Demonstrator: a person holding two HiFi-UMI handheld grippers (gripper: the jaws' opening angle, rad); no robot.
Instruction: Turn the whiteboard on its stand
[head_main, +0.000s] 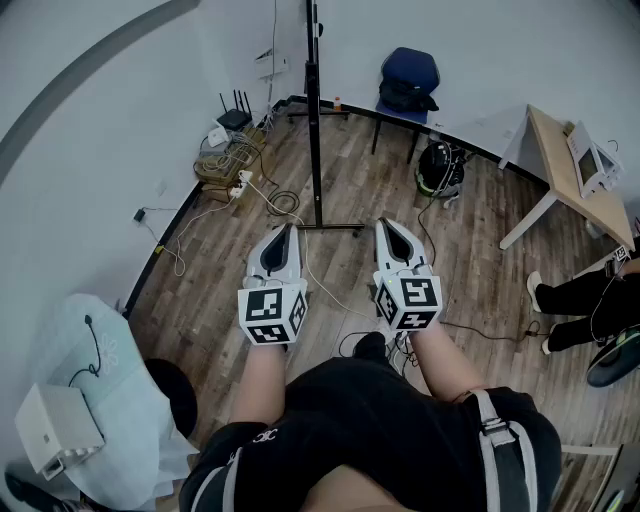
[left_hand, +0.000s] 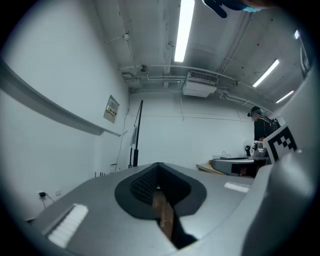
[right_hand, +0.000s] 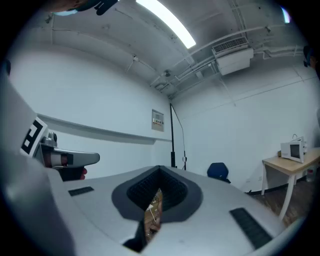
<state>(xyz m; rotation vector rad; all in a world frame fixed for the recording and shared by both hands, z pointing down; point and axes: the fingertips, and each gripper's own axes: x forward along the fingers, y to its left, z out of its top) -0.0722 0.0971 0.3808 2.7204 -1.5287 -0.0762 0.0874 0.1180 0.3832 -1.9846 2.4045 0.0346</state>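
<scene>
The left gripper (head_main: 289, 232) and the right gripper (head_main: 383, 224) hover side by side over the wooden floor (head_main: 470, 250). Both have their jaws closed and empty. The white surface at the left is perhaps the whiteboard (head_main: 100, 180).

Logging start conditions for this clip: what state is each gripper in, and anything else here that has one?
Left gripper: shut, nothing between the jaws.
Right gripper: shut, nothing between the jaws.
Ceiling light: on.
Black pole stand: upright, untouched by either gripper.
Blue chair: upright, dark bag on its seat.
</scene>
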